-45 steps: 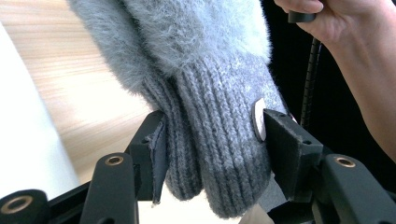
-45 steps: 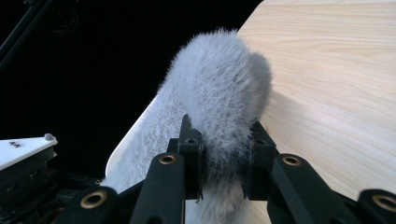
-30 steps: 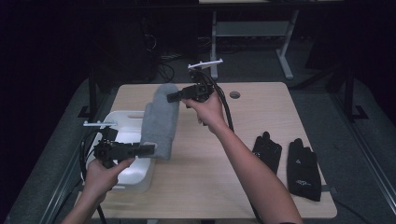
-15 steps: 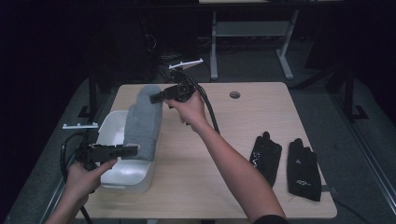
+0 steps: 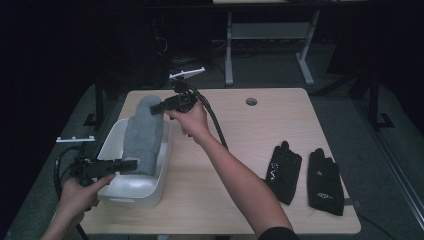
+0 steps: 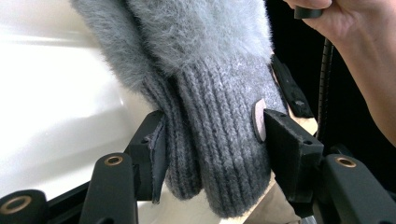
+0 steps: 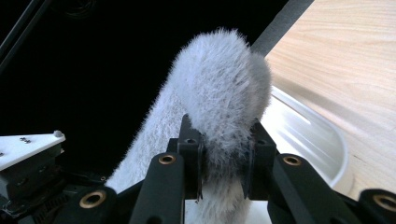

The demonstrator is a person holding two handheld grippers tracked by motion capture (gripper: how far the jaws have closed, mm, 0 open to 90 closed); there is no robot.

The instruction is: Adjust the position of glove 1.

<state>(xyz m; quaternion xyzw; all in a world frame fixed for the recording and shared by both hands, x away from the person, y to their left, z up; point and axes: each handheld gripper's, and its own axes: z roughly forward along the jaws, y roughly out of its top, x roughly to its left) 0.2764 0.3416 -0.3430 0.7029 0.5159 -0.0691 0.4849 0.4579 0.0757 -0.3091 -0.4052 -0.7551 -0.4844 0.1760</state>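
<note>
- High view: a grey fuzzy sock [image 5: 144, 135] stretches over the white tub [image 5: 131, 187] at the surface's left, held between the left gripper [image 5: 129, 165] and right gripper [image 5: 156, 107].
- Left gripper view: the jaws clamp the sock's ribbed cuff [image 6: 219, 154].
- Right gripper view: the jaws pinch its fluffy toe end [image 7: 223, 112].

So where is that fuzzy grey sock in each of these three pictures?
High view: the grey sock stretches over the white tub, left of centre, held at both ends.
Left gripper view: its ribbed cuff sits centre, clamped between the jaws.
Right gripper view: its fluffy toe end rises at centre, pinched between the jaws.
Shared landmark: the white tub.
</note>
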